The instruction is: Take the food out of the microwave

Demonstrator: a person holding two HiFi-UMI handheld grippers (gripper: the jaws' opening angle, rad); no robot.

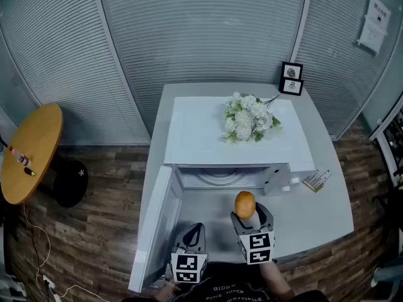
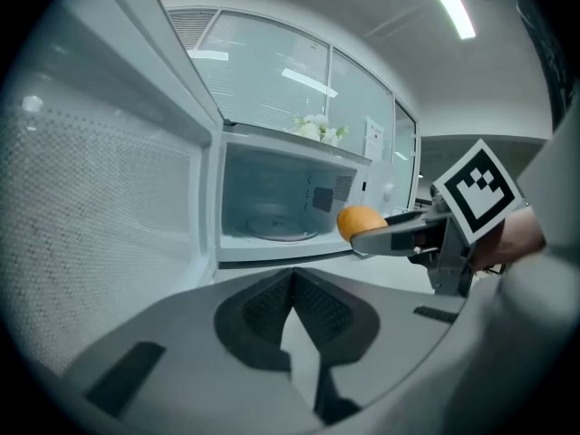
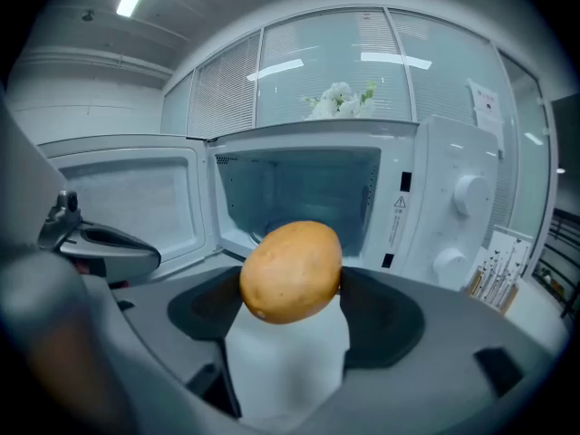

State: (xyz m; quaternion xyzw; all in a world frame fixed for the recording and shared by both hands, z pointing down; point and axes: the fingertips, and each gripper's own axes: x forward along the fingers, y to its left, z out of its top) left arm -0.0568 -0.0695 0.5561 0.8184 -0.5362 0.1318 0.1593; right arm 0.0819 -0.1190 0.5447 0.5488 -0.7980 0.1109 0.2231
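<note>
One potato [image 1: 245,204] is clamped in our right tongs [image 1: 247,216], just outside the open microwave [image 1: 208,131]; our left tongs [image 1: 197,229] are closed and empty. We should lower it gently onto the tabletop [image 1: 327,216].

Pale grey table [image 1: 327,212], rectangular, set on a wood-plank floor [image 1: 94,219]. A white microwave [image 1: 201,131] is carried at its middle, with the door swung open along the left edge. Two small framed pictures [image 1: 291,78] are stood at the far right corner. A small printed pack [image 1: 316,180] is laid just right of the microwave.
</note>
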